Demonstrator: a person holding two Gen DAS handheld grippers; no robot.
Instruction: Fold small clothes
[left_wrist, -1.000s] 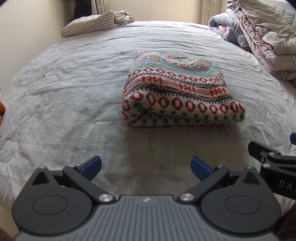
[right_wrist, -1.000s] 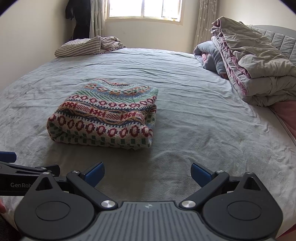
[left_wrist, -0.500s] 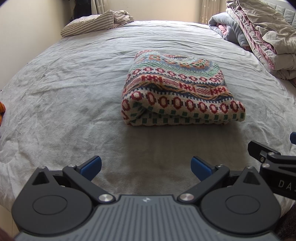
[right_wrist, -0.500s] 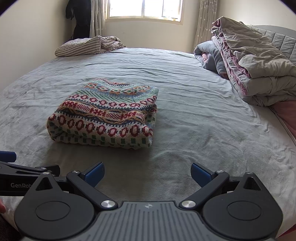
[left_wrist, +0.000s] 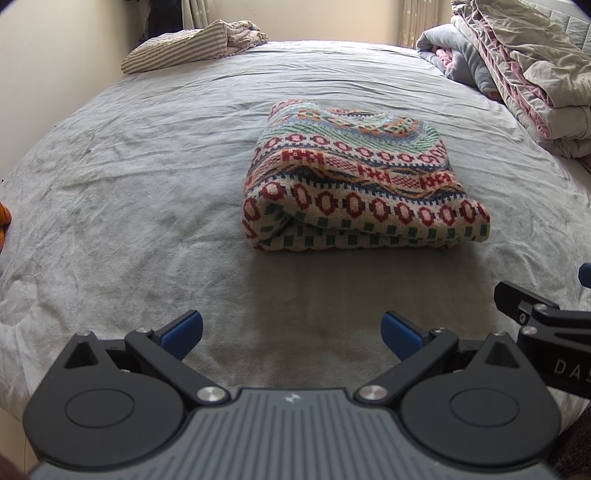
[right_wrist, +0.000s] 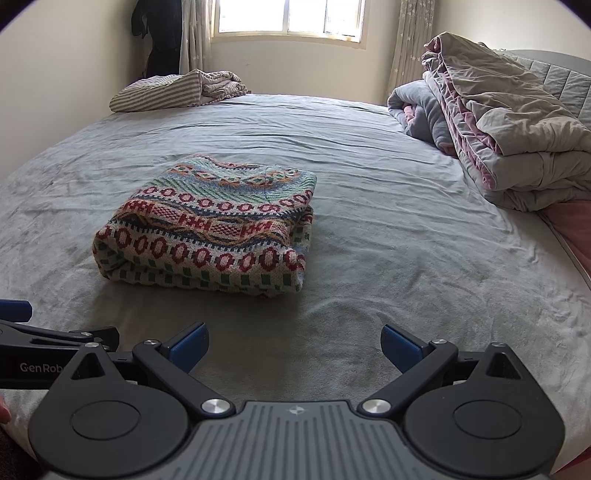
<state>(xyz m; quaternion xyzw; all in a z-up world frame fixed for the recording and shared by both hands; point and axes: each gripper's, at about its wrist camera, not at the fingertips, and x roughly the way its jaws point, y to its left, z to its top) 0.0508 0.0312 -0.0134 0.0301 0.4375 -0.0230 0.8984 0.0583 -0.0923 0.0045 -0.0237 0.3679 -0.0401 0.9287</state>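
- The patterned knit sweater (left_wrist: 354, 184) lies folded into a thick, neat rectangle: bands of red ovals, green checks, orange and blue zigzags.
- It sits mid-bed on the grey sheet (left_wrist: 147, 184), layered edges facing the cameras, nothing touching it.
- No container here; a striped bundle (right_wrist: 173, 90) rests at the far corner, and a heap of bedding (right_wrist: 498, 125) is piled along the right side.
- Left gripper (left_wrist: 291, 332) spread wide, blue pads empty, near the bed's front edge, well short of the sweater.
- Right gripper (right_wrist: 293, 345) likewise splayed and holding nothing, just beside the left one.
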